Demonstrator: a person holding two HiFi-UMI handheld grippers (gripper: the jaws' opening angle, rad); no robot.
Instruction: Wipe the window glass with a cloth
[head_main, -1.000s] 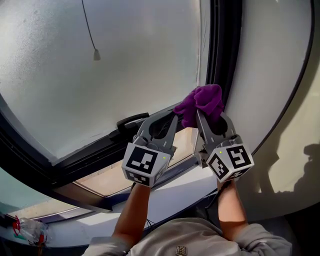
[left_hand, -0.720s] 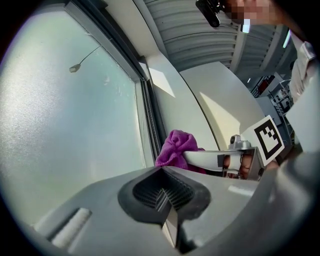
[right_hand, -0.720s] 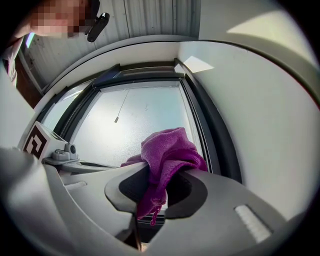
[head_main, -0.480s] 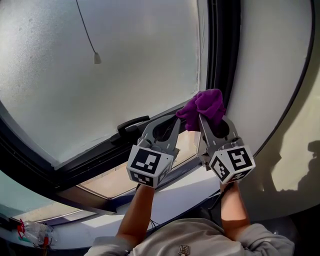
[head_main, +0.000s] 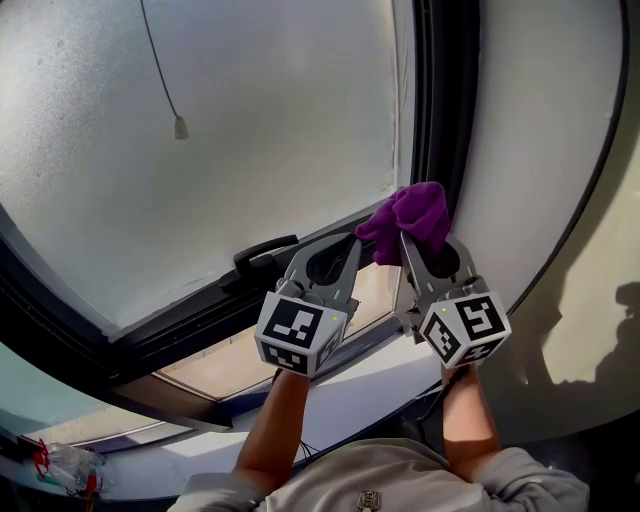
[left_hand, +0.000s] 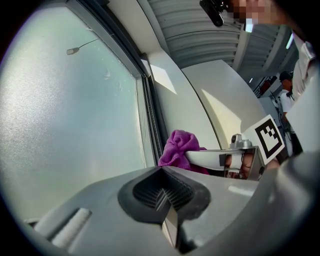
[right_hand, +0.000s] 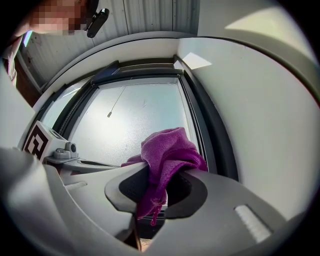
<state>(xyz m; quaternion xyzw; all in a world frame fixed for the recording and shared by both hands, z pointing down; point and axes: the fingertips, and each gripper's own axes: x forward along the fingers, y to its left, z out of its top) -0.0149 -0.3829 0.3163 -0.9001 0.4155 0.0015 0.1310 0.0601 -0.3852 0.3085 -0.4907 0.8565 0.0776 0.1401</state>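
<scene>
A bunched purple cloth (head_main: 410, 215) is clamped in my right gripper (head_main: 408, 236) and rests at the lower right corner of the frosted window glass (head_main: 230, 130), against the dark frame. From the right gripper view the cloth (right_hand: 167, 155) spills out between the jaws. My left gripper (head_main: 356, 240) sits just left of it, shut and holding nothing; in the left gripper view the jaws (left_hand: 161, 194) meet, with the cloth (left_hand: 177, 149) beyond them.
A black window handle (head_main: 265, 248) sticks out of the lower frame left of the grippers. A pull cord with a small weight (head_main: 179, 127) hangs over the glass. A dark vertical frame (head_main: 440, 100) and a white wall (head_main: 540, 150) lie to the right.
Both grippers and the cloth have shifted slightly right and up toward the corner of the glass. The pull cord's weight has swung left.
</scene>
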